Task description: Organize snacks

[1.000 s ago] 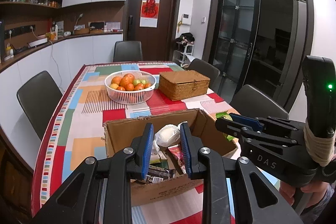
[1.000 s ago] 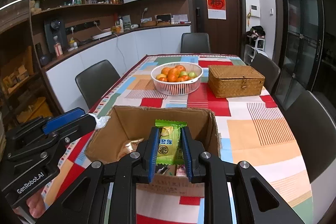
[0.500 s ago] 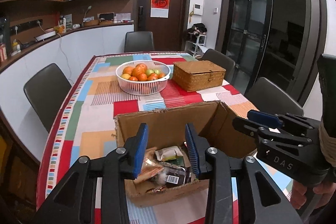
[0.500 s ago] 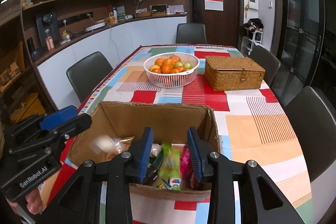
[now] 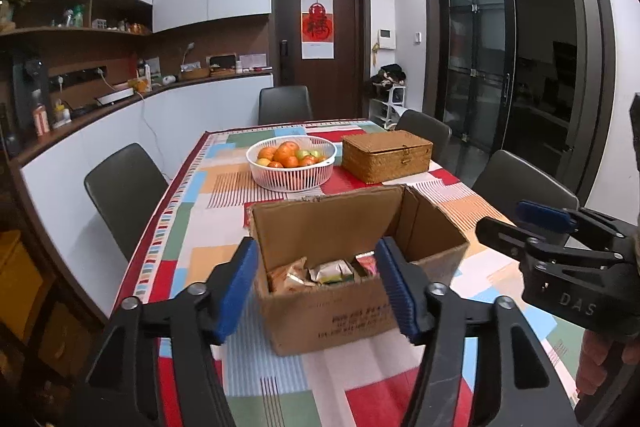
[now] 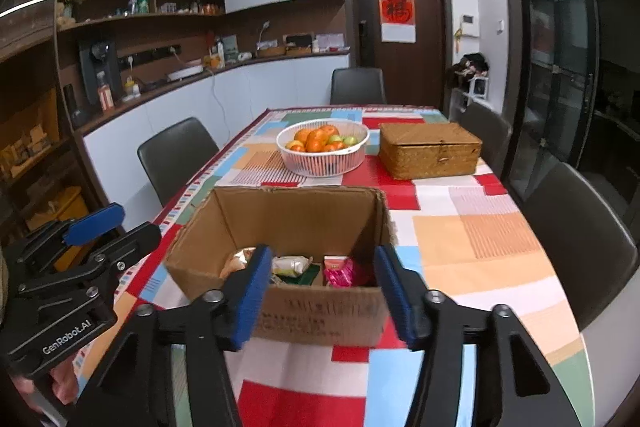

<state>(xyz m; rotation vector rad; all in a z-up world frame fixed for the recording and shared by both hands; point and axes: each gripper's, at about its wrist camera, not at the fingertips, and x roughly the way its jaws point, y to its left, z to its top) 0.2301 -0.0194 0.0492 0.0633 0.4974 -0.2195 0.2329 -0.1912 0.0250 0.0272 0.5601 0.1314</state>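
At far left in the left wrist view, a curved white counter [image 5: 120,115] runs under brown shelves [image 5: 76,29]. A table with a patchwork cloth [image 5: 192,227] fills the centre. The left gripper [image 5: 316,287] hangs at lower centre, its blue pads spread wide and holding nothing, in front of the cardboard box [image 5: 340,311] with snack packets [image 5: 328,271] inside. Behind the box stand a white fruit basket [image 5: 291,169] and, right of it, a wicker box [image 5: 387,155]. In the right wrist view, the right gripper [image 6: 320,291] is equally wide and empty before the same box.
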